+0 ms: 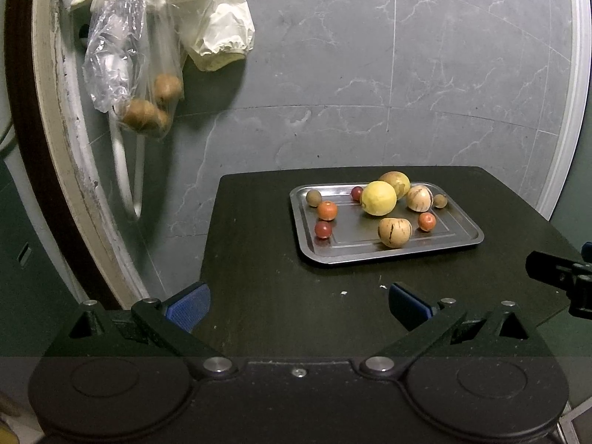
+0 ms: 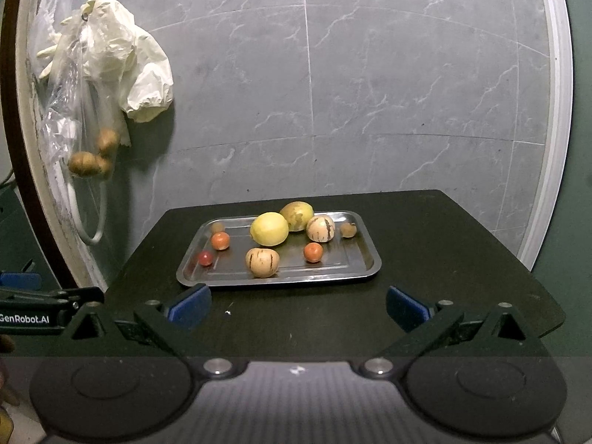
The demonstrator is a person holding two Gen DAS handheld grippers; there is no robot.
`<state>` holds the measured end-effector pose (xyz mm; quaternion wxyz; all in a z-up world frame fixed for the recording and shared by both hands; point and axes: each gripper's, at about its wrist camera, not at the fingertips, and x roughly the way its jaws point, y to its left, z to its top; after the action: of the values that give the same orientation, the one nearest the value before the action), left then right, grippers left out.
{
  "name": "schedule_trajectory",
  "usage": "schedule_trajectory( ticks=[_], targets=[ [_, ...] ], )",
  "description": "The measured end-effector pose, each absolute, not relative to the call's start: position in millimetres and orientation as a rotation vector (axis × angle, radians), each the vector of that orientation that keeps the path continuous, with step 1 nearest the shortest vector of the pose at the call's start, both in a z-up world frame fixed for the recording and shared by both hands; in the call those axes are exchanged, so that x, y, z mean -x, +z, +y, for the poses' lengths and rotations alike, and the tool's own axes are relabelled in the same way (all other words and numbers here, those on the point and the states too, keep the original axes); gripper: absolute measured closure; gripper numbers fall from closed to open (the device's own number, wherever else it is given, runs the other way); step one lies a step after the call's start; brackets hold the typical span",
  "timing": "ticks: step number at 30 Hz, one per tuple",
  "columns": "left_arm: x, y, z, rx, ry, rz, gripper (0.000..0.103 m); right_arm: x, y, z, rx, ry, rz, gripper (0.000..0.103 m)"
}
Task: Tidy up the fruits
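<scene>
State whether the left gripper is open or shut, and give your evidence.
Open. In its own wrist view the left gripper has its jaws spread wide, with bare table between them and nothing held.

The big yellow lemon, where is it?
The round yellow lemon sits on the silver metal tray, toward the back middle, touching the yellow-green fruit behind it and left of a striped beige fruit.

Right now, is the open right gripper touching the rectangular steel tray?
Apart. In the right wrist view, a strip of dark table separates the right gripper from the rectangular steel tray.
</scene>
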<state>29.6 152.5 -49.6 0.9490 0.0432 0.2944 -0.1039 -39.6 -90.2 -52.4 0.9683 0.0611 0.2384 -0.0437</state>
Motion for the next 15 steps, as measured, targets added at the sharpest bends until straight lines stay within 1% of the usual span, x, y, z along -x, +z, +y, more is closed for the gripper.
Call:
schedule_trajectory(
  ticks=[15],
  targets=[
    [-25.6,-50.6,153.2,-0.088,-0.206,0.596,0.001,42.7,-53.4,-91.1,-0.121,-0.083,0.480,0.000]
  ],
)
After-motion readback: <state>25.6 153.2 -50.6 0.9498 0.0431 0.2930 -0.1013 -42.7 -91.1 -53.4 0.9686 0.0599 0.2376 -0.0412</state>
